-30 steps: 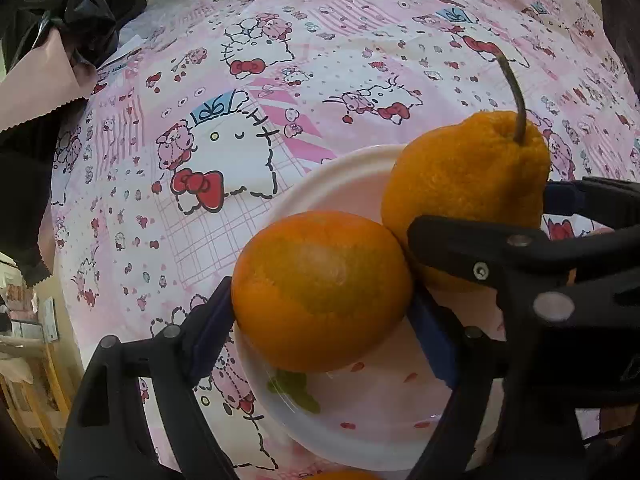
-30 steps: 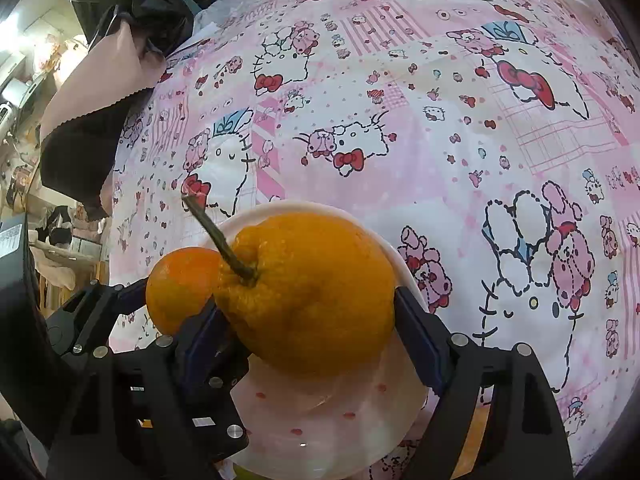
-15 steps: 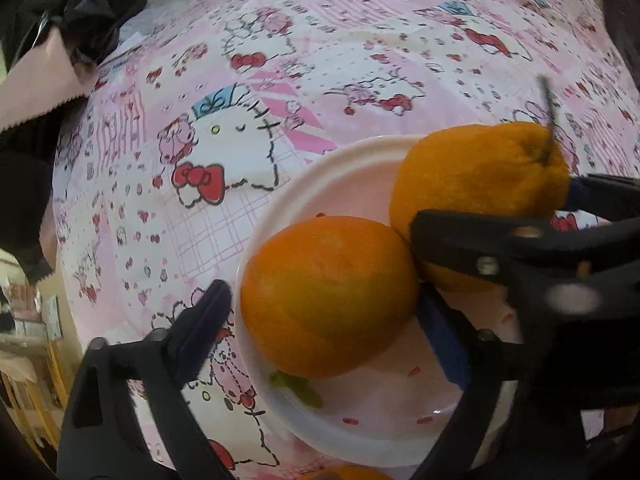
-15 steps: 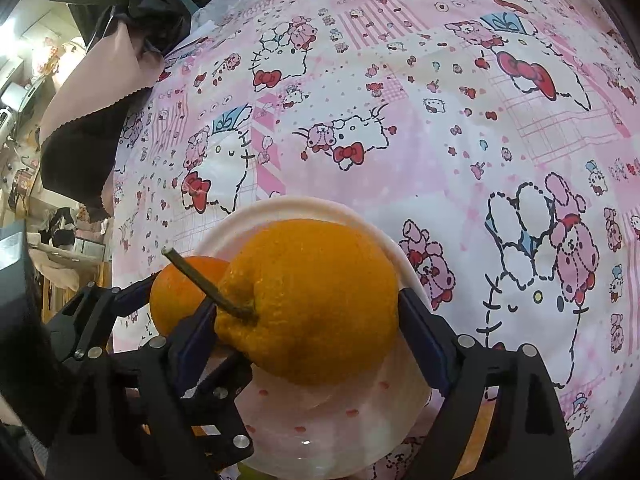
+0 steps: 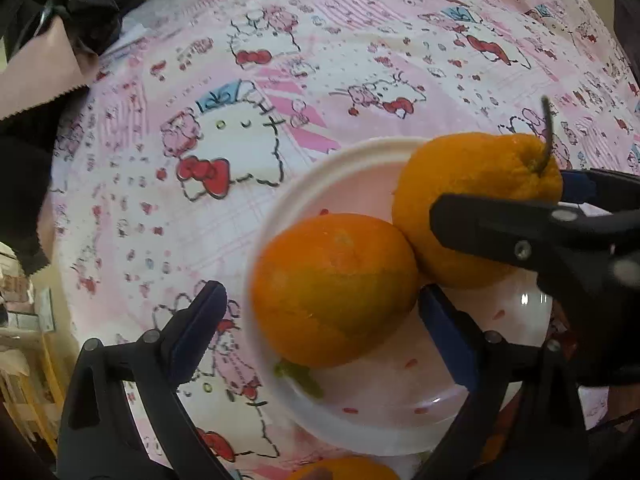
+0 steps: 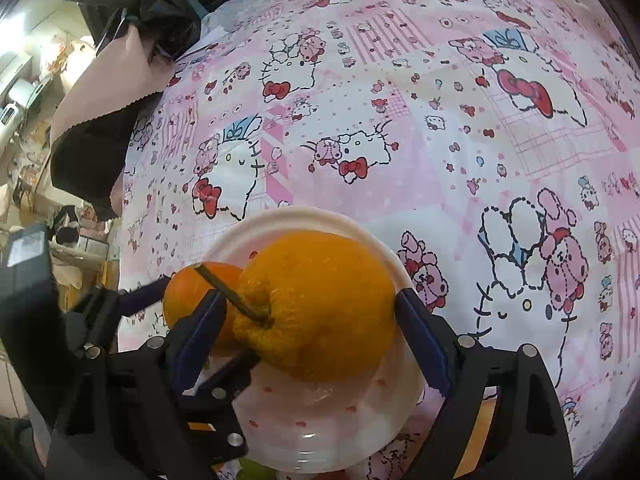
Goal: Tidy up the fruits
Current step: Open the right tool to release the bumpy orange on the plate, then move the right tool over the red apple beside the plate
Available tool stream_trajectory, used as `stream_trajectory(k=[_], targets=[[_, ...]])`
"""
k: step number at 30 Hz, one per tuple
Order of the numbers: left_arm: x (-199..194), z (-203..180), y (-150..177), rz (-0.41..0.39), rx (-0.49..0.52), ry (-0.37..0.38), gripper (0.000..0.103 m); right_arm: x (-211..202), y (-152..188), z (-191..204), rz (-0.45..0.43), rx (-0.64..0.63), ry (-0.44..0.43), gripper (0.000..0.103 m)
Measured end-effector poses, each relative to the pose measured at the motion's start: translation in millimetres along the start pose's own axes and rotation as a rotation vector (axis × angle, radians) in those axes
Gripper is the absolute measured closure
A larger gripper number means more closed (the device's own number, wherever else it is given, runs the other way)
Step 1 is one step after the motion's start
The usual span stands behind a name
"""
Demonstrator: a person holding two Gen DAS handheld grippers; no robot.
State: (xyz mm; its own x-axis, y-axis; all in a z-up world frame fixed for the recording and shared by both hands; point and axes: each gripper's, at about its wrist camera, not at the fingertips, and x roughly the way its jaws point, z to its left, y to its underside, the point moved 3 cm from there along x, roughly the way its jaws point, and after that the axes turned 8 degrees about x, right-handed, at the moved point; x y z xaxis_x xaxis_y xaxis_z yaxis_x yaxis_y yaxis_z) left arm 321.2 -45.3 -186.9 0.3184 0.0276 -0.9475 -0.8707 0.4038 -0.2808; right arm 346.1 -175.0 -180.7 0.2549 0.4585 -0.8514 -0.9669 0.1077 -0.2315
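A round orange and a bumpy stemmed orange lie touching each other in a white bowl on the pink cartoon tablecloth. My left gripper is open, its fingers standing wide on either side of the round orange. In the right wrist view the stemmed orange lies on its side between the fingers of my right gripper, which is open with small gaps to the fruit. The round orange sits behind it at left in the bowl.
Another orange shows at the bottom edge of the left wrist view. A green leaf lies in the bowl. Black and tan cloth lies at the table's far left edge. The pink tablecloth stretches beyond the bowl.
My left gripper opened and released the round orange into the bowl. The stemmed orange tipped over onto its side, stem swinging left, as the right jaws loosened.
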Motion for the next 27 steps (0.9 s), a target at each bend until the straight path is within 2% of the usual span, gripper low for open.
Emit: stream_trajectory(k=[7,12,18,27], targets=[[-20,-3,9,-0.013,-0.008,0.024,0.008,-16,7,-6,-0.01,0.051,-0.027,0.014],[-42,-1,14,-0.055,-0.016,0.023,0.008,-47,11,-8,-0.076,0.054,-0.006,0.014],[-82,0,21,-0.148,-0.033,0.02,0.008,-82,16,-14,-0.114,0.079,-0.039,0.014],[-136,10,41,-0.262,-0.123,0.051,0.008,-138,42,-10,-0.178,0.083,-0.073,0.014]])
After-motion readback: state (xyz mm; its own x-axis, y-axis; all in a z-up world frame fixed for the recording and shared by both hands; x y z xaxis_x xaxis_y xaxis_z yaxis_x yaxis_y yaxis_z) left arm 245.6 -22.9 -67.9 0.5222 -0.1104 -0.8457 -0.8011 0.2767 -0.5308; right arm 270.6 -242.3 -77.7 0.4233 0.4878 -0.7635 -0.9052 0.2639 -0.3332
